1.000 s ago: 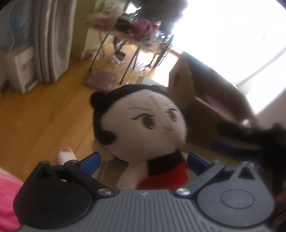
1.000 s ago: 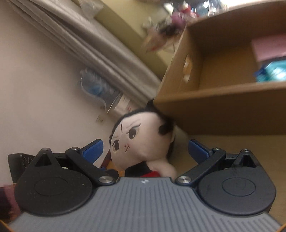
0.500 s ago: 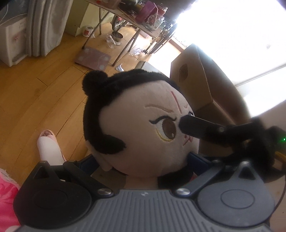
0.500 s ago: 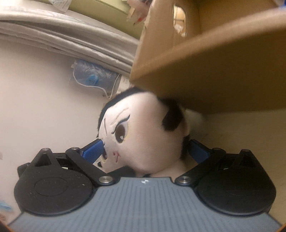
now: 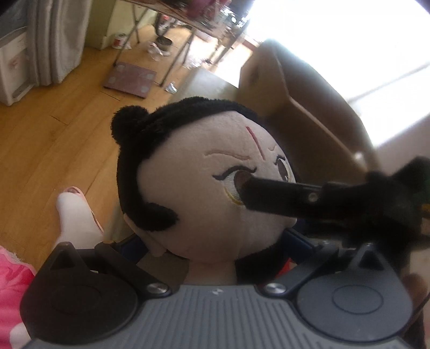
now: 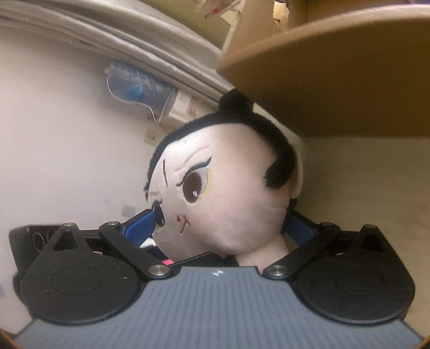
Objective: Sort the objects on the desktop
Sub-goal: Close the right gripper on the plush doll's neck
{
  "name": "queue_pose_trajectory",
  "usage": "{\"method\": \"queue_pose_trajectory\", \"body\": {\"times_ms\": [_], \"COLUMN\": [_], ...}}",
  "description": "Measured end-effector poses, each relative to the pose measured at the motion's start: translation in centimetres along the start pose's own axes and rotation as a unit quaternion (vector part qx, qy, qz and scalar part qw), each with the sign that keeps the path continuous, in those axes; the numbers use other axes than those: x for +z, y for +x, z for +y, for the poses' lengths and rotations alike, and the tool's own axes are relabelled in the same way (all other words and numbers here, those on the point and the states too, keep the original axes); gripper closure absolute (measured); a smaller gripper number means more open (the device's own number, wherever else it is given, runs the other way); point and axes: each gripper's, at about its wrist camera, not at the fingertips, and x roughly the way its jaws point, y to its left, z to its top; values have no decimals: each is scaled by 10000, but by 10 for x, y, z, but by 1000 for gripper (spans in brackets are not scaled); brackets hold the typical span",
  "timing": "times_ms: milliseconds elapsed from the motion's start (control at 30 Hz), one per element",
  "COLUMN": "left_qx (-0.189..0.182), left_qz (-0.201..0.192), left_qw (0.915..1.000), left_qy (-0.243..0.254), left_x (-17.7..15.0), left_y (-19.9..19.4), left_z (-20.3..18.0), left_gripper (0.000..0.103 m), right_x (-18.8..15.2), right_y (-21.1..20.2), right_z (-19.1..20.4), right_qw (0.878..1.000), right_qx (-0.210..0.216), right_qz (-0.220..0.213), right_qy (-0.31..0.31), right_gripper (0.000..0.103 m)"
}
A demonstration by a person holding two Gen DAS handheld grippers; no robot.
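Note:
A plush doll (image 5: 199, 193) with black hair, a pale face and a red top fills the left wrist view. My left gripper (image 5: 213, 243) is open, its blue fingers straddling the doll's neck and mostly hidden under the head. In the right wrist view the same doll (image 6: 231, 188) sits between the fingers of my open right gripper (image 6: 220, 229). The left blue fingertip (image 6: 142, 228) touches the face by the nose. That black right-gripper finger (image 5: 274, 197) crosses the doll's eye from the right. An open cardboard box (image 5: 309, 112) stands just behind the doll.
The cardboard box (image 6: 336, 67) overhangs the doll's head. Beyond the table edge lie a wooden floor (image 5: 53, 134), a floor scale (image 5: 129, 80), a cluttered folding table (image 5: 193, 18) and curtains (image 5: 56, 40). A person's socked foot (image 5: 75, 214) and pink garment (image 5: 10, 282) are lower left.
Both grippers have closed in on the doll, whose head now looms large in both views. The right gripper's finger has come across the doll's face. Neither gripper's finger gap has changed.

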Motion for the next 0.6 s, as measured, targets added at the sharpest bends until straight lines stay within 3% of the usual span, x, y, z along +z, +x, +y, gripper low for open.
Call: {"method": "queue_pose_trajectory", "body": {"times_ms": [233,600], "left_qx": [-65,-58], "left_qz": [214,39], "left_qw": [9993,9956], "left_qy": [301,937], "left_x": [-23,-43], "left_y": [-1,-27], "left_z": [-24,-64], "left_gripper": [0,0], "right_x": [-31,-51], "right_y": [-32,-78], "right_z": [-13,-13], "right_qw": [9997,9992], "right_qx": [-72,-170], "right_qz": [15,-355], "right_qy": [237,88], "right_gripper": [1,1]}}
